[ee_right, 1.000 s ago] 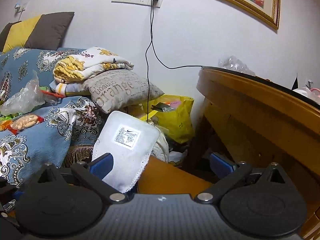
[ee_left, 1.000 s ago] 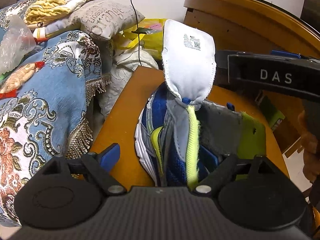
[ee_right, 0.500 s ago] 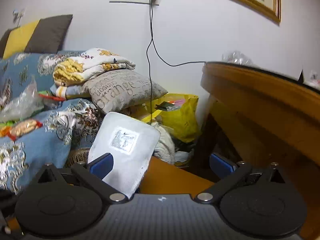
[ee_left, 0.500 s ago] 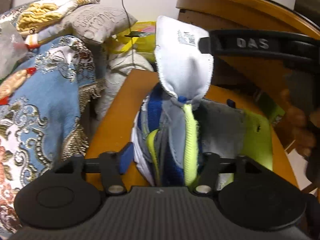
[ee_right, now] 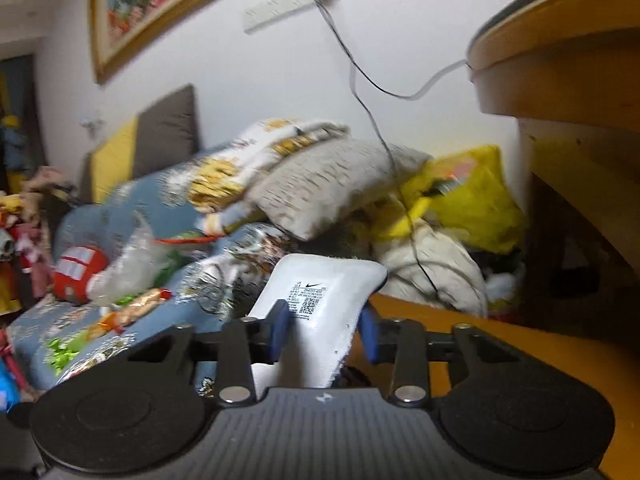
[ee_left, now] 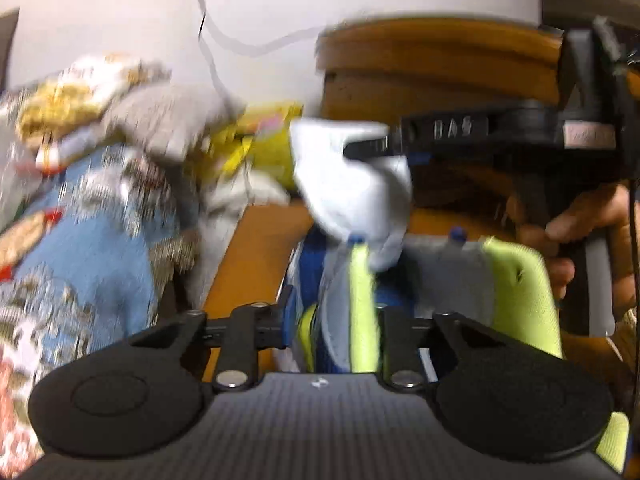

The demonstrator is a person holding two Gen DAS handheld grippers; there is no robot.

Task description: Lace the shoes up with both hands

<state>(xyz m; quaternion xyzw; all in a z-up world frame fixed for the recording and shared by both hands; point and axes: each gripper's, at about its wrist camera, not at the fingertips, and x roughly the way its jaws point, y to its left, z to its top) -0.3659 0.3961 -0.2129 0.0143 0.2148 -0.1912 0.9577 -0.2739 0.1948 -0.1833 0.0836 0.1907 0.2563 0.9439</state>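
A blue, grey and neon-yellow shoe (ee_left: 340, 292) lies on an orange wooden seat (ee_left: 248, 264) with its white tongue (ee_left: 352, 192) pulled up. My left gripper (ee_left: 336, 312) is closing on the shoe's upper near the tongue's base, and shoe material fills the gap between its pads. My right gripper (ee_right: 323, 330) is closing across the tongue (ee_right: 320, 296), whose label faces the camera. In the left wrist view one of its fingers (ee_left: 372, 146) dents the tongue from the right, with a person's hand (ee_left: 580, 232) behind. No lace shows.
A large round wooden table (ee_right: 560, 60) stands at the right. Left of the seat (ee_right: 460, 320) are a blue patterned cover (ee_left: 100, 216), pillows (ee_right: 332, 188) and a yellow bag (ee_right: 472, 200). A black cable (ee_right: 360, 80) hangs down the wall.
Both pairs of jaws have narrowed from wide open. The right gripper has rolled and come in onto the tongue, which is now dented. The left gripper has tilted, staying at the shoe.
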